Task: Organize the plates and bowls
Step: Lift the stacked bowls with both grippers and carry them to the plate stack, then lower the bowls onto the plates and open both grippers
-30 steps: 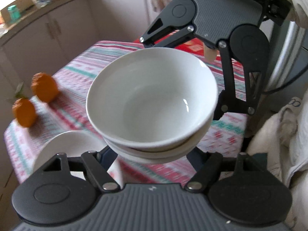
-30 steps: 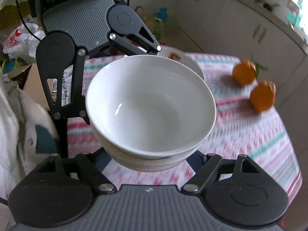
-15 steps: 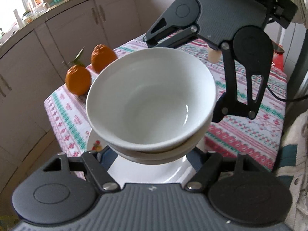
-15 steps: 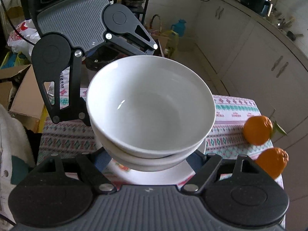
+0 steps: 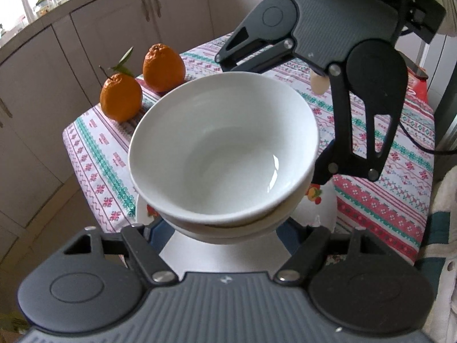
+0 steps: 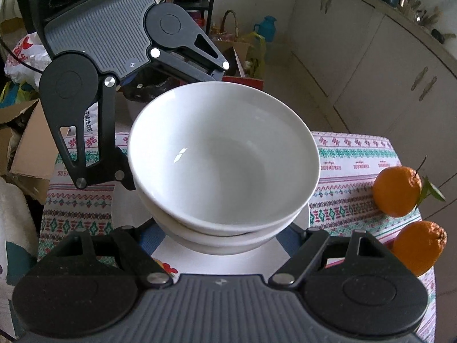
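Since a second ago my stacked glossy white ceramic bowls (image 5: 222,154) swung over the fruit-printed white plate (image 6: 217,260) at the table's near edge | left gripper (image 5: 225,228) and right gripper (image 6: 222,234) both clamp the stack | plate lies directly below.

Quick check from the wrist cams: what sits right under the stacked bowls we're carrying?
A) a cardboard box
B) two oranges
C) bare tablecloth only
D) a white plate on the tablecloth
D: a white plate shows directly beneath the stacked bowls, lying on the tablecloth, while the oranges sit off to the side.
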A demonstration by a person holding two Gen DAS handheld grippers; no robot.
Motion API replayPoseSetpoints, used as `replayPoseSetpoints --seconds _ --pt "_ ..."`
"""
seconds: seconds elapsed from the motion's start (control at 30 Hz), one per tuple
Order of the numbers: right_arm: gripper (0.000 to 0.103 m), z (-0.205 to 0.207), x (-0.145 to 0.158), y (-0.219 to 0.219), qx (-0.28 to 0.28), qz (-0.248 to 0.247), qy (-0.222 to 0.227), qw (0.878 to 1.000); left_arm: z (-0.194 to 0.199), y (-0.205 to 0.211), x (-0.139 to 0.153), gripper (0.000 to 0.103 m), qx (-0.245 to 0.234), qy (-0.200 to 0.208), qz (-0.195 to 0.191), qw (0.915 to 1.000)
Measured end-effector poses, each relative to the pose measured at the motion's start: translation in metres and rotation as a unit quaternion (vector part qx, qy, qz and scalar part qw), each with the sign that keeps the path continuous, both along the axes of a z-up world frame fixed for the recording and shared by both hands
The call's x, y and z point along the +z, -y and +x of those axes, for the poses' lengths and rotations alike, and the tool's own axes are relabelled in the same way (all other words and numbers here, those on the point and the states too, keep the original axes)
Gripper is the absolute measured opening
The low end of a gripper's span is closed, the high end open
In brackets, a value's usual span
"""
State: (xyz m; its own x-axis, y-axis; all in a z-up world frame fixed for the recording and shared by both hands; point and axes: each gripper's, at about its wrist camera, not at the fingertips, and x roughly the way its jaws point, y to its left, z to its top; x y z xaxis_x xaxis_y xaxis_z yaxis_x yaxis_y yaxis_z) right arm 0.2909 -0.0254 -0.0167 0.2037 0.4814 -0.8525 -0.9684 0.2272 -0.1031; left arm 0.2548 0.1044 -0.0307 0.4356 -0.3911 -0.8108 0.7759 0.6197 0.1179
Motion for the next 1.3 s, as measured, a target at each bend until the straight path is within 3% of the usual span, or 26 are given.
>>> replayPoseSetpoints --seconds 0.47,0.7,0.77,0.87,1.07,1.2,1.27,1.3 --pt "0.086 0.021 -0.017 -0.003 -0.015 0.002 -0.028 0.999 0.007 -0.007 -0.007 0.077 0.007 -0.011 -0.018 0.9997" --pt "0.086 0.02 -0.019 -0.001 -0.024 0.006 -0.018 1.0 0.006 -0.009 -0.007 0.078 0.015 -0.008 -0.025 0.9995" --pt "0.087 0.02 -0.017 0.0 -0.029 0.009 -0.02 0.999 0.005 -0.009 -0.007 0.078 0.017 -0.004 -0.025 0.9995" --pt "0.095 0.018 -0.013 0.004 -0.042 0.017 -0.02 0.999 0.0 -0.008 -0.007 0.089 0.023 0.0 -0.018 0.9996" --pt "0.1 0.006 -0.006 0.021 -0.104 0.006 -0.004 0.995 -0.025 -0.014 -0.005 0.09 0.061 0.02 -0.013 0.9978" --pt "0.103 -0.014 0.0 0.039 -0.204 -0.005 0.021 0.979 -0.057 -0.019 0.009 0.093 0.142 0.049 -0.045 0.9876" --pt "0.103 -0.025 0.005 0.051 -0.265 0.003 0.025 0.964 -0.077 -0.016 0.02 0.098 0.189 0.101 -0.058 0.975" --pt "0.103 -0.032 0.007 0.057 -0.297 0.012 0.027 0.954 -0.089 -0.014 0.026 0.102 0.217 0.131 -0.074 0.9645"
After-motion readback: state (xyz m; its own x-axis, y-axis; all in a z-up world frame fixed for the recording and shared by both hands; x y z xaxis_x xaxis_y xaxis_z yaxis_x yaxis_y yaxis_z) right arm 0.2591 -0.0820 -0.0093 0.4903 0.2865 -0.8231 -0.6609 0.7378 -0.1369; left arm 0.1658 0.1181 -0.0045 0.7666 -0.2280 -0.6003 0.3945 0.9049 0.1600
